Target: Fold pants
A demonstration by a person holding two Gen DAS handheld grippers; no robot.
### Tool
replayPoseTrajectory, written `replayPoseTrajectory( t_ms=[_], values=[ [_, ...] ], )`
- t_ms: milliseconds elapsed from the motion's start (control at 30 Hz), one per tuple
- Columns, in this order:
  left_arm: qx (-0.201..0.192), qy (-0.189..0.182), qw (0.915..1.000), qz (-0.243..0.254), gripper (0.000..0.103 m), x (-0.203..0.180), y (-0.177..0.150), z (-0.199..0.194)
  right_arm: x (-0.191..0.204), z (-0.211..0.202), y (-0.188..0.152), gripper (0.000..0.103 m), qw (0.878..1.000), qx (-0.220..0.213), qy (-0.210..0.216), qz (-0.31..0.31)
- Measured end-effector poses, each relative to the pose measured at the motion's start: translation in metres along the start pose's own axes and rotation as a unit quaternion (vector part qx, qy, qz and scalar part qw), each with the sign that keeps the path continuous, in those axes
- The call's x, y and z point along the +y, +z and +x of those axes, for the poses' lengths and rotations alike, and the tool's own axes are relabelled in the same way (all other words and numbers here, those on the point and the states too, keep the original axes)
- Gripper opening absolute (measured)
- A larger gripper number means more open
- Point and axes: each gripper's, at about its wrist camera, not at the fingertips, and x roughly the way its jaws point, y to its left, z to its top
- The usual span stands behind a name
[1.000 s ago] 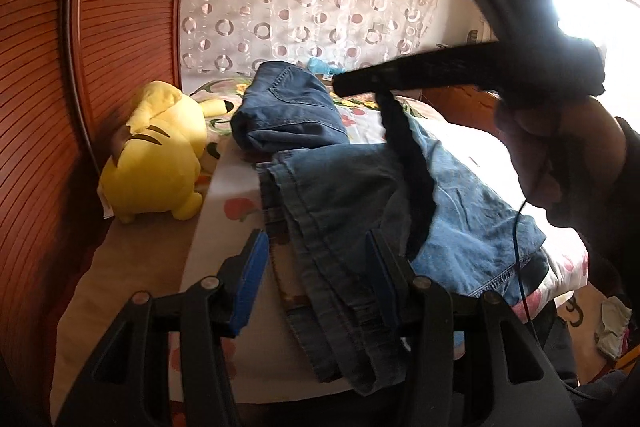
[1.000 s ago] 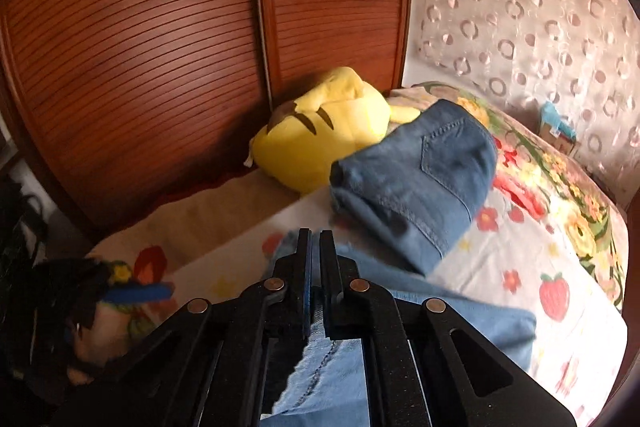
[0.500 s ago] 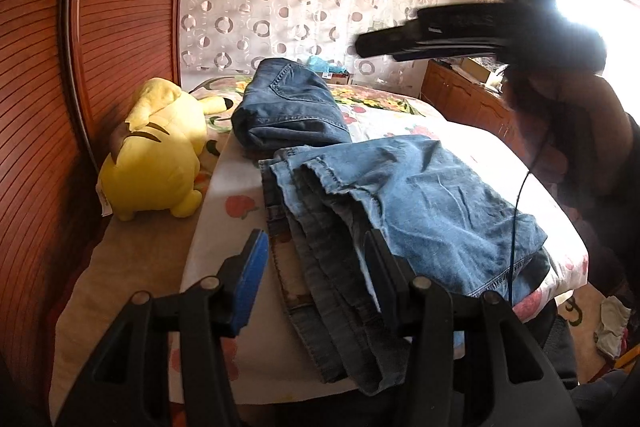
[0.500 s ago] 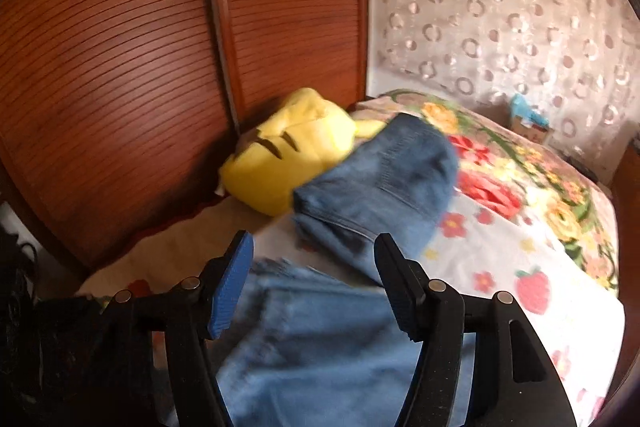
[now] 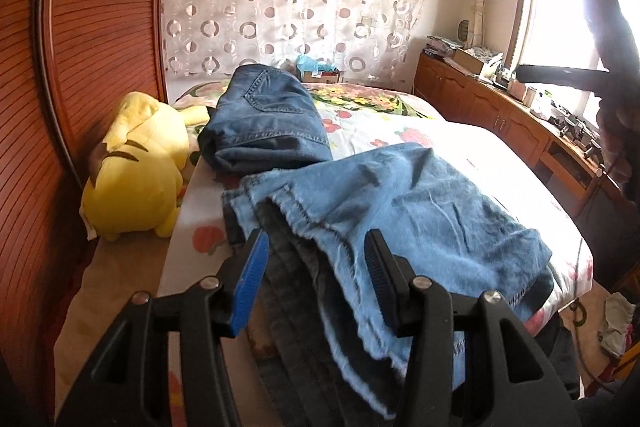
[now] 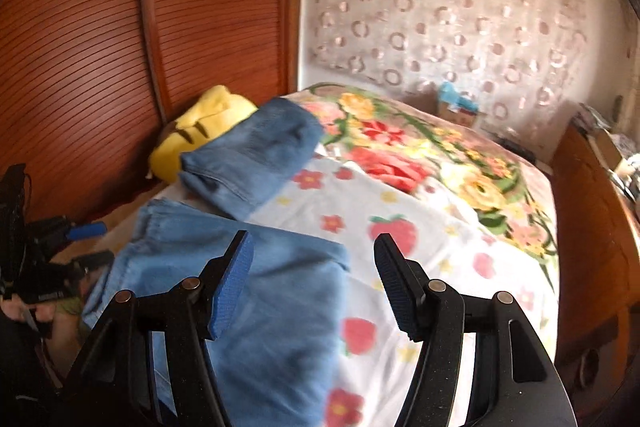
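Light blue jeans [image 5: 420,203] lie folded over on the flowered bed [image 5: 460,143], their frayed hems towards me. My left gripper [image 5: 316,267] hovers just over the hem end, open; denim shows below the gap and the pads do not press on it. In the right wrist view the same jeans [image 6: 260,299] lie under my right gripper [image 6: 314,279], which is open with nothing between its fingers. My left gripper [image 6: 86,243] shows at that view's left edge. A second, darker pair of jeans [image 5: 264,119] lies folded farther back.
A yellow plush toy [image 5: 136,163] lies beside the folded pair, against the slatted wooden wardrobe door [image 5: 80,27]. A low wooden cabinet [image 5: 500,107] with clutter runs along the right under the window. A small box [image 5: 316,71] stands by the curtain behind the bed.
My right gripper opened, let go of the jeans and swung away to the right and upward. The released layer now lies flat on the pile. The left gripper shifted slightly.
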Motion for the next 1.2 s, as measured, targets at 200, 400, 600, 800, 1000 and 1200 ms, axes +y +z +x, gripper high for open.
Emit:
replayPoseTrajectory(
  t_ms=[200,400,600,800,1000,1200],
  values=[
    [0.004,0.003,0.9999,0.011,0.049,-0.007,0.01,0.012,-0.029,-0.002,-0.025,0.064,1.0,0.01,-0.009,0.019],
    [0.017,0.011,0.9996,0.017,0.049,-0.003,0.017,0.03,-0.038,0.041,-0.052,0.065,0.998,0.035,0.016,0.044],
    [0.03,0.018,0.9994,0.004,0.049,0.015,0.025,0.051,-0.038,0.09,-0.064,0.066,0.995,0.064,0.044,0.055],
    [0.052,0.03,0.9982,-0.01,0.049,0.036,0.026,0.074,-0.042,0.13,-0.072,0.066,0.992,0.087,0.072,0.058],
    [0.074,0.033,0.9966,-0.015,0.049,0.051,0.023,0.096,-0.045,0.159,-0.076,0.066,0.988,0.104,0.098,0.063],
    [0.085,0.019,0.9959,-0.024,0.051,0.058,0.018,0.107,-0.044,0.175,-0.079,0.066,0.984,0.111,0.121,0.066]
  ],
)
